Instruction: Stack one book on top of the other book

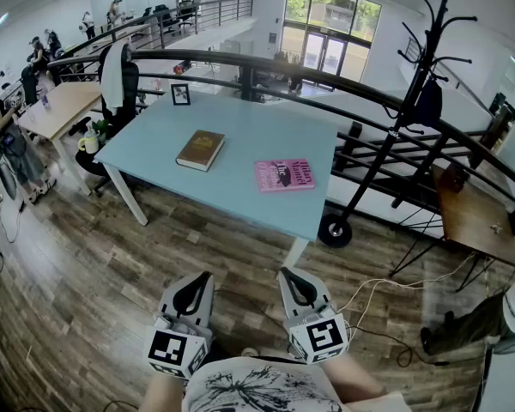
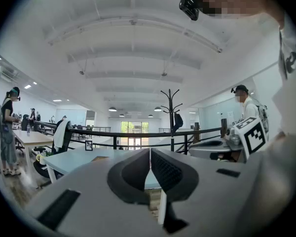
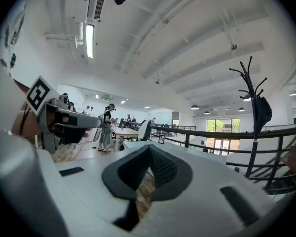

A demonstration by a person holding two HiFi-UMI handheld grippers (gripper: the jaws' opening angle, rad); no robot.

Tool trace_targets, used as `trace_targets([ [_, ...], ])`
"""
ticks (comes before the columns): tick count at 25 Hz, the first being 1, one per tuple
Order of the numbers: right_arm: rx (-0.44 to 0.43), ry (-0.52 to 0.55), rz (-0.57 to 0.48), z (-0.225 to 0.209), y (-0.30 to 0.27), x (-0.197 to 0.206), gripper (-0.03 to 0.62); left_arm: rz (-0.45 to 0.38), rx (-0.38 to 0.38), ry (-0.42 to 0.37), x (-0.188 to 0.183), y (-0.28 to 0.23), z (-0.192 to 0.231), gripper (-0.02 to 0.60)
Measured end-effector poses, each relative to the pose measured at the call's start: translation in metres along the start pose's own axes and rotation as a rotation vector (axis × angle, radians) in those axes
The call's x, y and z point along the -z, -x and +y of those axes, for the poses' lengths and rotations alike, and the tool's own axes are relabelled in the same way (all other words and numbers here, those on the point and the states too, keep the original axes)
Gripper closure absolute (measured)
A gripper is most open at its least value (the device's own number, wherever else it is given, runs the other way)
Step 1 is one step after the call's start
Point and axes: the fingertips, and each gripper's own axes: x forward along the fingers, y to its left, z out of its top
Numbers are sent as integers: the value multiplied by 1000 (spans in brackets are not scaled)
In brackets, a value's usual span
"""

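Nearest to us, the left gripper (image 1: 204,280) and the right gripper (image 1: 287,278) are held level side by side, each with its jaws pressed together on nothing, over the wooden floor (image 1: 94,264) well short of the table (image 1: 257,131). On the table, the pink book (image 1: 284,175) lies flat toward the near right part of the top, and the brown book (image 1: 201,149) lies flat farther in, near the middle; the two are apart, neither overlapping the other. We judge that the stacking has not begun and the approach is the step in hand. The next move calls for closing on the table's near edge, opening one pair of jaws, and taking one book by its edge.
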Motion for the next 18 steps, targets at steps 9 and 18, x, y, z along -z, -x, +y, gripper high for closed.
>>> trace_targets([
  [9,-5,-9,8,-1,-2,4,605,19,-31,18,-4,-5,4,569],
  [18,1,-107,3,-13,-28,16,603,47,-42,44,6,-24,24,569],
])
